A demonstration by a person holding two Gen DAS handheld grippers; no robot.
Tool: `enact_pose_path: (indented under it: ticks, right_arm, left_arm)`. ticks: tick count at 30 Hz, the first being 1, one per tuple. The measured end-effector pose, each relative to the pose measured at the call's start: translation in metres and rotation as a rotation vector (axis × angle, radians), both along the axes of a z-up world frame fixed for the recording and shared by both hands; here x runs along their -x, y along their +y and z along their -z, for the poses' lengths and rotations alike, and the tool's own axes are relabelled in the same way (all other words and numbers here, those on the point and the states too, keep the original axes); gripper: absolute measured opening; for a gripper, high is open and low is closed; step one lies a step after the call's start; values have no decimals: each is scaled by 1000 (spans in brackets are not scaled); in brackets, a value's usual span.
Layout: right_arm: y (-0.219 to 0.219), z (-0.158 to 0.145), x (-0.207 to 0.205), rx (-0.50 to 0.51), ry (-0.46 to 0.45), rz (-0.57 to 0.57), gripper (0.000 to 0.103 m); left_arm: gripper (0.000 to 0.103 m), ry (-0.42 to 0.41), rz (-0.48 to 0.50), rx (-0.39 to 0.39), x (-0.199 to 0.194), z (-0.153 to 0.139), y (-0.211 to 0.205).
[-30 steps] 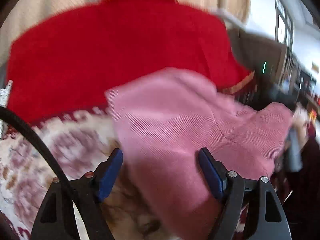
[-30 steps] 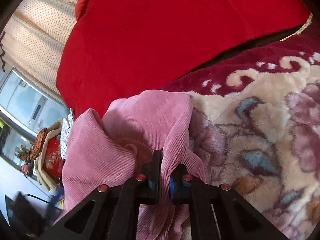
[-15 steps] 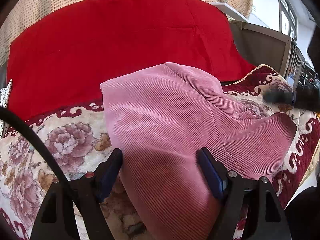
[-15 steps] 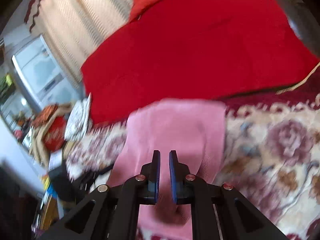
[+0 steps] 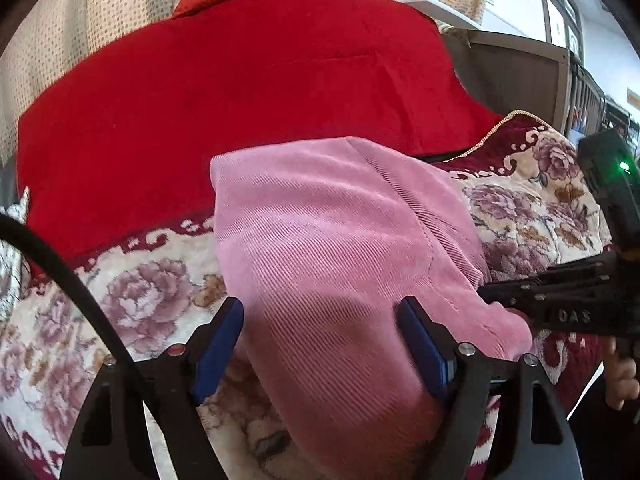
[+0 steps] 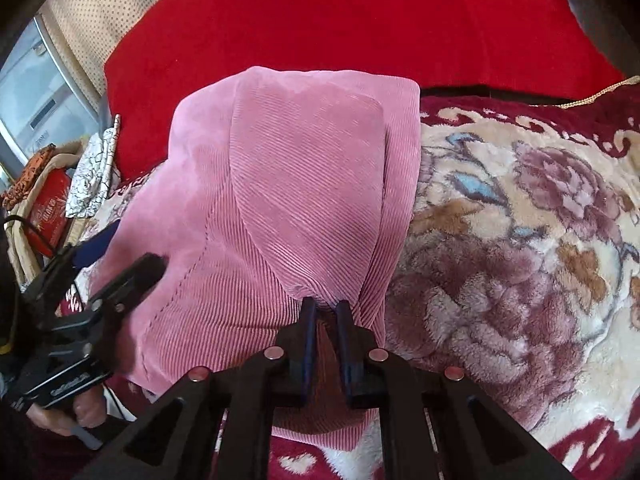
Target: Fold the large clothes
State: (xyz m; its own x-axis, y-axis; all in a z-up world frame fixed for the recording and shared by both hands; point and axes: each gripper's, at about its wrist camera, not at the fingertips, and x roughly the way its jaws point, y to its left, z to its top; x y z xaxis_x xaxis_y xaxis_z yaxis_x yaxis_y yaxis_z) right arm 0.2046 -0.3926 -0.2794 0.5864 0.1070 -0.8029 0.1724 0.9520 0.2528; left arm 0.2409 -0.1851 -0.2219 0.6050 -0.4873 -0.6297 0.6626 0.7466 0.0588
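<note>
A pink corduroy garment (image 5: pixel 332 248) lies folded on a floral blanket (image 5: pixel 132 300); it also shows in the right wrist view (image 6: pixel 280 200). My left gripper (image 5: pixel 322 344) is open, its blue pads either side of the garment's near end, just above it. My right gripper (image 6: pixel 325 316) has its jaws nearly closed at the garment's near edge, with pink cloth between the pads. In the left wrist view the right gripper (image 5: pixel 560 292) reaches the garment's right edge. The left gripper (image 6: pixel 108 264) shows at the garment's left side in the right wrist view.
A large red cushion (image 5: pixel 240 88) stands behind the garment, also seen in the right wrist view (image 6: pixel 360 20). The blanket (image 6: pixel 520 220) spreads to the right. A red tin and patterned cloths (image 6: pixel 52 200) sit at the far left. A dark cabinet (image 5: pixel 516 76) stands at the right.
The garment was lifted and bunched a second ago; now it lies flatter, folded on the blanket. My right gripper swung around to the garment's near edge. My left gripper stays open.
</note>
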Motion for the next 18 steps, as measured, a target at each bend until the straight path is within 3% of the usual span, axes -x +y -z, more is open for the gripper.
enact_pose_path:
  ticks: [6, 11, 15, 18]
  right_arm:
    - [-6, 3, 0, -39, -6, -1, 10]
    - [-5, 5, -6, -36, 9, 9, 9]
    - [-9, -5, -12, -57, 71, -1, 10]
    - [-16, -33, -16, -70, 82, 15, 16]
  left_arm:
    - [80, -97, -71, 6, 6, -18, 22]
    - [82, 45, -106, -3, -19, 14, 20]
    - [82, 83, -94, 2, -25, 14, 23]
    - [82, 92, -92, 8, -26, 16, 21]
